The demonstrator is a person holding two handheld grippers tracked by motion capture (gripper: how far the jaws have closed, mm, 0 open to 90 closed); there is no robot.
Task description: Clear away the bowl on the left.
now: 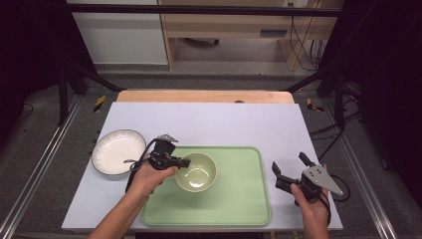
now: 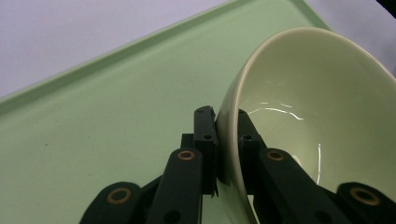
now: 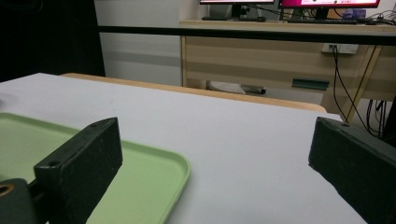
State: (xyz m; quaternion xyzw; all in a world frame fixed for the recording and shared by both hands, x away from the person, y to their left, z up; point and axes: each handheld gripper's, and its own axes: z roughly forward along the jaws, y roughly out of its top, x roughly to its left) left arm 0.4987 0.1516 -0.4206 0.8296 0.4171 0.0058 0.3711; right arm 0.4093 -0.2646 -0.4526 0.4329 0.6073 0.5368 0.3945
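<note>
A pale green bowl (image 1: 197, 172) sits on the left half of a green tray (image 1: 239, 199). My left gripper (image 1: 183, 162) is shut on the bowl's left rim, one jaw inside and one outside. In the left gripper view the bowl (image 2: 308, 98) fills the right side, its rim pinched between the black jaws of my left gripper (image 2: 227, 122), with the tray (image 2: 107, 121) beneath. My right gripper (image 1: 289, 165) stands open just off the tray's right edge, nothing between its jaws. In the right gripper view my right gripper (image 3: 219, 154) frames the tray's corner (image 3: 154, 177).
A white plate (image 1: 117, 151) with a dark rim lies left of the tray on the white table sheet (image 1: 219, 124). Behind the table stand a wooden desk (image 3: 280, 51) and hanging cables. Dark frame posts flank both sides.
</note>
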